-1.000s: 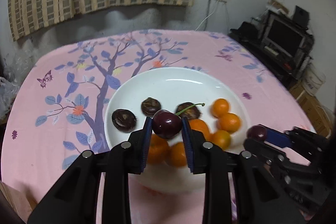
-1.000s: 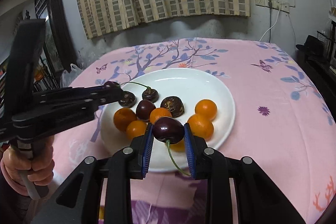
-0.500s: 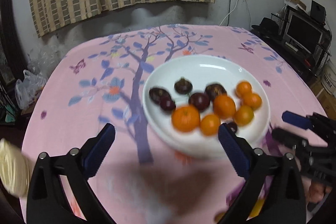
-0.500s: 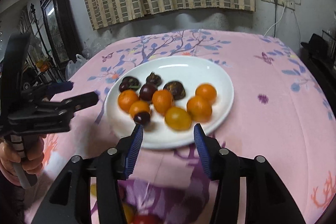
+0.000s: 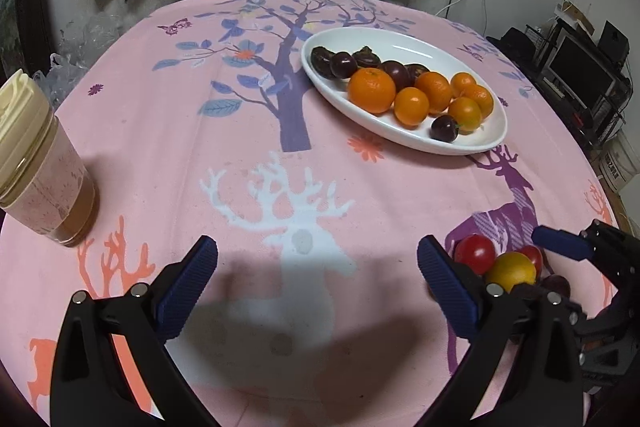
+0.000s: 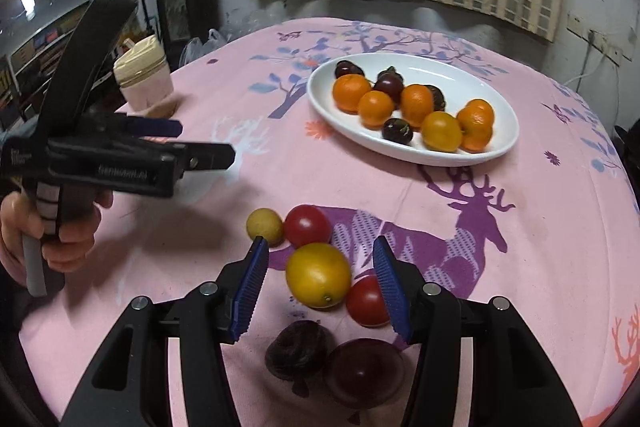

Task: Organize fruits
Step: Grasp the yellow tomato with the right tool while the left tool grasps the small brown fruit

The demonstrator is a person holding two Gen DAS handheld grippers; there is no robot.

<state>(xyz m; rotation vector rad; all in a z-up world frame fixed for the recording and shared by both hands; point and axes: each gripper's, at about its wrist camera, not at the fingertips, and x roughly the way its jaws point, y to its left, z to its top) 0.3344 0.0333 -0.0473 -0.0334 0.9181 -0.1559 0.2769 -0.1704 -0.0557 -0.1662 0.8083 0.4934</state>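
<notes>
A white plate [image 5: 412,41] [image 6: 500,115] holds several oranges [image 5: 371,90] [image 6: 351,93] and dark cherries [image 5: 444,128] [image 6: 397,131]. Loose fruit lies near the table's front: a yellow citrus [image 6: 319,275] [image 5: 511,270], two red tomatoes [image 6: 307,226] [image 6: 366,301], a small pale fruit [image 6: 264,224] and two dark fruits [image 6: 298,349] [image 6: 364,371]. My right gripper [image 6: 320,283] is open and empty, its jaws on either side of the yellow citrus. My left gripper [image 5: 316,279] is wide open and empty over bare cloth; it also shows in the right wrist view [image 6: 200,143].
A lidded jar [image 5: 36,163] [image 6: 144,79] stands at the table's left edge. The round table has a pink patterned cloth [image 5: 200,67]. A shelf with a monitor [image 5: 580,71] stands off to the right. A curtain hangs behind.
Both grippers let go of their cherries onto the plate, opened, and pulled back toward the table's front. The right one now straddles the yellow citrus among the loose fruit.
</notes>
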